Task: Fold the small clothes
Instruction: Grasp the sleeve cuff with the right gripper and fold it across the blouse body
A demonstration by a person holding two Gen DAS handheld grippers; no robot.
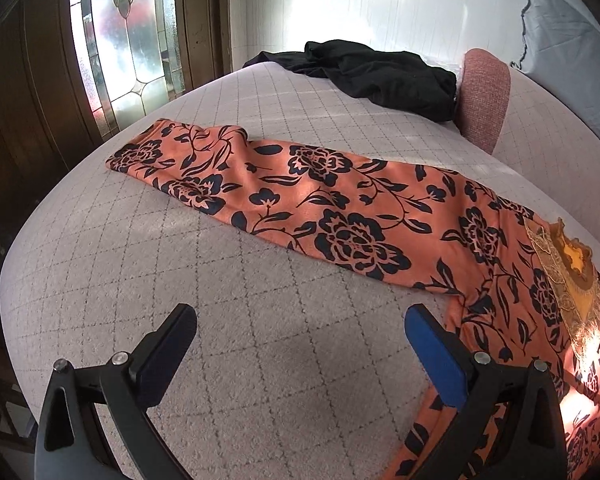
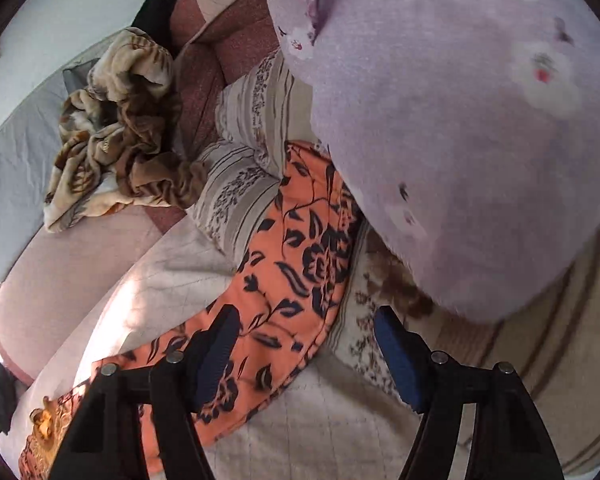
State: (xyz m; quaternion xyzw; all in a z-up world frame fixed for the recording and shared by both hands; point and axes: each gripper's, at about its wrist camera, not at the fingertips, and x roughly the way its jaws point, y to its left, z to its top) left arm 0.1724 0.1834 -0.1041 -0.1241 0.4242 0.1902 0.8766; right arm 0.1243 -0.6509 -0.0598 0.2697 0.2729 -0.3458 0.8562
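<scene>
Here, long orange floral-print stretch garment (image 1: 340,216) running lengthwise ahead-right of spread, empty left gripper (image 1: 300,344); nearer spread, empty right gripper (image 2: 304,344).

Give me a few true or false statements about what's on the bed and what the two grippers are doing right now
1. The orange floral garment lies stretched out on the quilted bed cover. True.
2. The left gripper is clamped on the garment. False: its jaws stand open over bare cover, holding nothing.
3. A black garment lies crumpled at the far side of the bed. True.
4. The right gripper holds the brown patterned blanket. False: it is open above the orange garment, the blanket lying farther off.
</scene>
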